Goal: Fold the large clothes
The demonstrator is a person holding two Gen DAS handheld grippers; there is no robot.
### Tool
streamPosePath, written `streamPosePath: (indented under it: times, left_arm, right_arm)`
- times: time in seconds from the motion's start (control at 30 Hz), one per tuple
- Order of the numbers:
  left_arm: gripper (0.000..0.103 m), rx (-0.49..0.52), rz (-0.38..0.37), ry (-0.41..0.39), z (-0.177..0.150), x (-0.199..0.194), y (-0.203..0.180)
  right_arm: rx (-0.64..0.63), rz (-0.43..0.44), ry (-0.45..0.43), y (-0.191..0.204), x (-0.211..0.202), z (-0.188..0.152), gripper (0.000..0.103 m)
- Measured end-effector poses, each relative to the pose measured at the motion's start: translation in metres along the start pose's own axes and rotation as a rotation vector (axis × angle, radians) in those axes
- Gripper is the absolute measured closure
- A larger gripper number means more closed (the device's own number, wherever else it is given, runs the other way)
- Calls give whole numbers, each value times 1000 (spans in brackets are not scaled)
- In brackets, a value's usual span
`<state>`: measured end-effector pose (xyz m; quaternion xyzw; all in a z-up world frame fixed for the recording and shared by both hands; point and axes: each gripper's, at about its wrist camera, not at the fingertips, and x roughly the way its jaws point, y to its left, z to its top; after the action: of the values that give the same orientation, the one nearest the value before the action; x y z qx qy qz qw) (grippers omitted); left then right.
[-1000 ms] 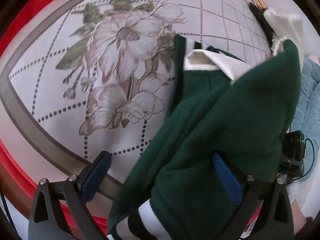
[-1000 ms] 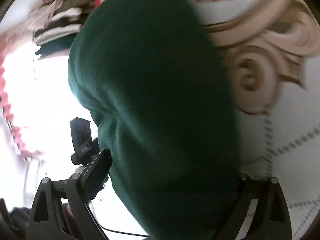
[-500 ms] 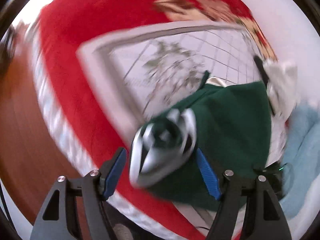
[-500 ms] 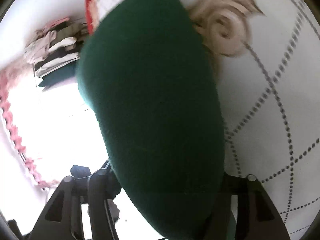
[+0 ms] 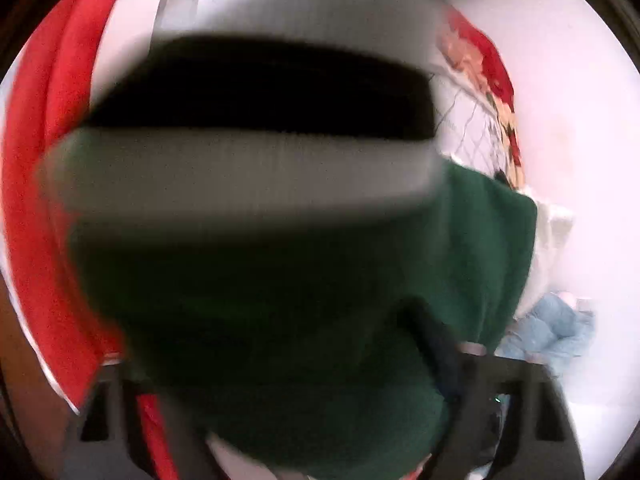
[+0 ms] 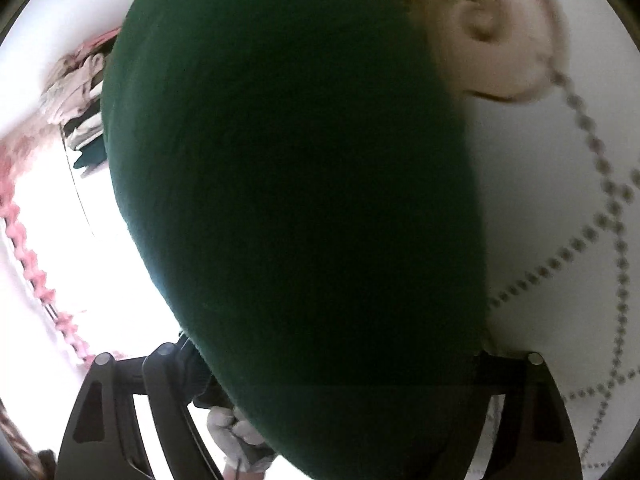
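A dark green sweater [image 5: 304, 304] with a white and black striped cuff [image 5: 256, 136] fills the left wrist view, blurred and close to the lens. My left gripper [image 5: 288, 392] is shut on the green sweater; its fingertips are buried in the cloth. In the right wrist view the same green sweater [image 6: 296, 200] hangs in front of the lens and covers my right gripper [image 6: 320, 384], which is shut on it. The sweater is held up off the white bed cover [image 6: 560, 240].
The bed cover is white with dotted lines and a beige scroll [image 6: 480, 32], bordered in red [image 5: 36, 200]. A light blue garment [image 5: 552, 332] lies at the right. A stack of folded clothes [image 6: 84, 120] sits at the left of the right wrist view.
The left gripper has closed on the sweater and lifted it, so the striped cuff has swung up against the lens. The right gripper has moved along the bed cover with the sweater.
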<state>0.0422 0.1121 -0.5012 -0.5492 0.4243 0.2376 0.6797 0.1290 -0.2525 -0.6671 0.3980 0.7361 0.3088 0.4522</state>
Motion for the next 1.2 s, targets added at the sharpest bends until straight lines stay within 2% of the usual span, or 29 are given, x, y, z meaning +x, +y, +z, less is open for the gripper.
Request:
streamPosePath:
  times: [0.03,0.07,0.13,0.23,0.37,0.5,0.57,0.7,0.77,0.87,0.97,1.03,1.1,1.2]
  left_arm:
    - [73,15,7,-29,6,-6,-5]
    - [79,18,-6,-39,11,-9,-8]
    - [82,42,-7,-64,23,-19,-22]
    - [83,120,18,-102,35,-42,-55]
    - [84,160,11,-130,49,-62,-90]
    - [84,193,2,-153,62,-88,-126]
    - [84,217,-5,-152,72,-85,-149]
    - [84,286,-44,-150,94,-91,-216]
    - [84,318,-73,-157,104,-92,-253]
    - [84,366,-148,-167,118,-81,-334]
    - [84,407,-231,-175,125,-70,-396]
    - [84,443,-300,-189,123,-54,-453]
    - [84,470,-355,-203,119,-34,-493]
    - [83,505,-396,-211,107,10,-524]
  right_arm:
    - [-7,14,-22,4,4,-1,42]
    - [-5,21,-38,7,5,-2,52]
    - [-36,27,-84,25,9,-5,60]
    - [-85,59,-112,54,10,-10,65]
    - [-150,106,-136,101,-5,-14,68]
    - [-200,126,-139,139,-51,-13,68]
    - [-225,128,-144,163,-63,-7,68]
    - [-261,153,-188,218,-102,20,68]
    - [-274,165,-223,247,-135,34,68]
    - [-314,176,-276,285,-183,53,68]
    - [-374,184,-366,321,-256,83,68]
    - [-414,188,-422,346,-302,105,68]
    - [-457,189,-469,357,-352,125,68]
    - [-509,178,-506,358,-411,173,68]
